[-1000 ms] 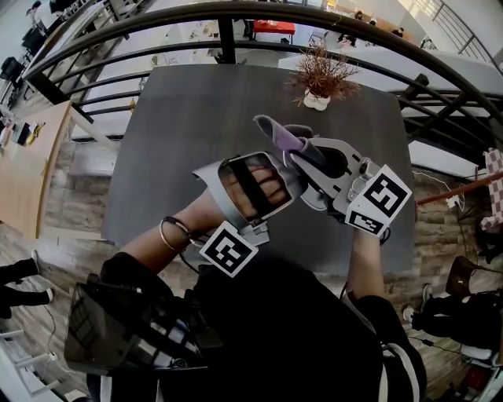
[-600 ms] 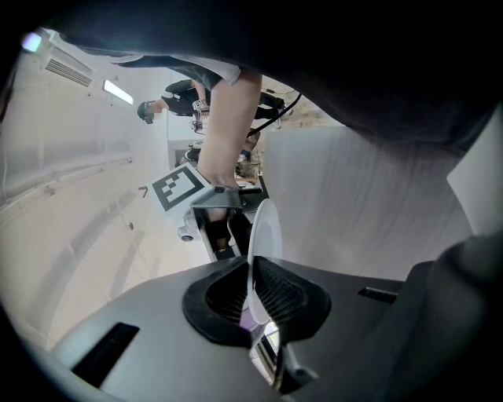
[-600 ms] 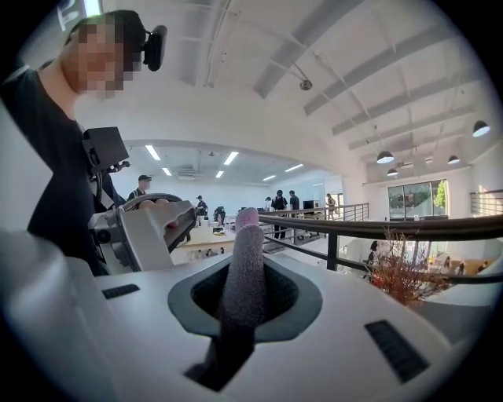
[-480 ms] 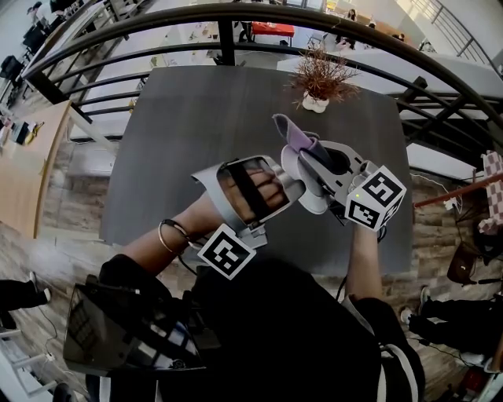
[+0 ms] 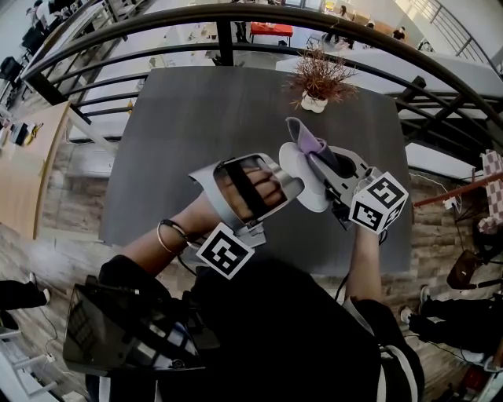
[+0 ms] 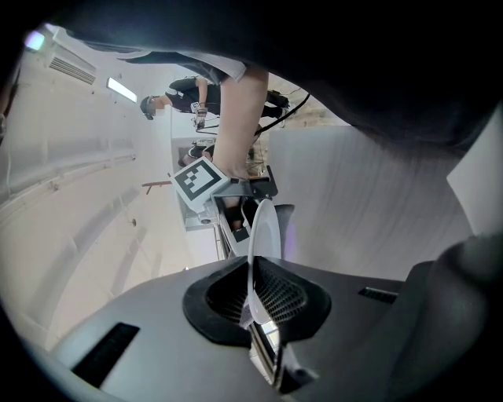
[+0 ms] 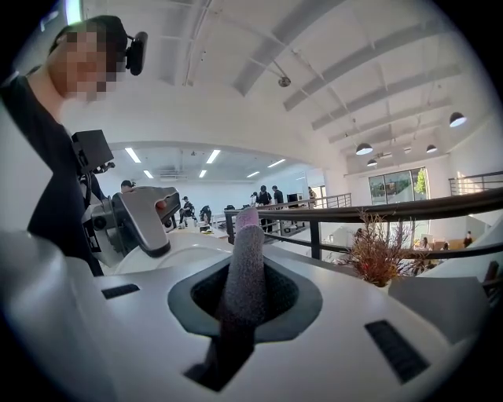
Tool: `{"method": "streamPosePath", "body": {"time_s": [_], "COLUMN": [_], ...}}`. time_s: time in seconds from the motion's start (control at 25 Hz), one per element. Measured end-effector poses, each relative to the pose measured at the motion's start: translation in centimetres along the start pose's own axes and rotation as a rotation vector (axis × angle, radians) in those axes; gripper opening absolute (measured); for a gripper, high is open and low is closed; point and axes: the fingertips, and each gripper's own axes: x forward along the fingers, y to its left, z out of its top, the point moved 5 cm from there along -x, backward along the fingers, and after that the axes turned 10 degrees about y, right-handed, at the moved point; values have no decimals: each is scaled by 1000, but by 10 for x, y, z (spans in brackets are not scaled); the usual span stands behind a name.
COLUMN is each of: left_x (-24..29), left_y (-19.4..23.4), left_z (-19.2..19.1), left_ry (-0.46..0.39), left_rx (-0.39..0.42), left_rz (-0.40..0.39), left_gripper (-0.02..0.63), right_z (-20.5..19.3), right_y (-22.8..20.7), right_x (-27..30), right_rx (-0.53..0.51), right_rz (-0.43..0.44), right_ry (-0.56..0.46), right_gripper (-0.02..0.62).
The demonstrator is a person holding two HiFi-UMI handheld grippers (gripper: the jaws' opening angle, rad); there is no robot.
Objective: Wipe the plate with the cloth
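Plate [image 5: 297, 169] is up off the table [image 5: 196, 118], held on edge over the table's near right part, so pretty much nothing of the task is actually resting on the table itself. The left gripper [image 5: 289, 184] has it by the rim: in the left gripper view the jaws are squeezed in nearly all the way with the thin white plate [image 6: 263, 235] pinched between the mesh pads, seen edge-on and standing up out of the left gripper [image 6: 255, 314]. The right gripper [image 5: 318, 161] is over the same near right part of the table, coming in from the person's right side, and its jaws are clamped down on a rolled-up lilac cloth [image 5: 308, 141]. In the right gripper view that cloth [image 7: 245, 267] sticks up like a fuzzy finger out of the right gripper [image 7: 245, 310], with no gap showing either side of it. From the head view the cloth sits right by the plate's upper rim above the table; whether it's actually touching the plate is honestly hard to call. Only thing sitting on the table is a dried plant [image 5: 318, 78] in a little white pot at the table's far edge, well apart from the action. A dark railing [image 5: 236, 16] curves past beyond the table's far side. The person has a bracelet [image 5: 169, 233] on the left wrist, back off the table's near edge.
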Motion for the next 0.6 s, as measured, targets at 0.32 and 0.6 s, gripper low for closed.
{"method": "streamPosePath", "body": {"time_s": [0.32, 0.6], "left_x": [0, 4], "left_y": [-1, -1], "left_z": [0, -6], "left_ry": [12, 29], "left_rx": [-13, -28], "left_rz": [-10, -20], "left_gripper": [21, 21], "right_z": [-7, -10], "right_y": [0, -2], "right_x": [-6, -8], "right_rx": [19, 34], "right_rz": [-12, -10], "right_ry": [3, -2], "right_gripper": [41, 41]}}
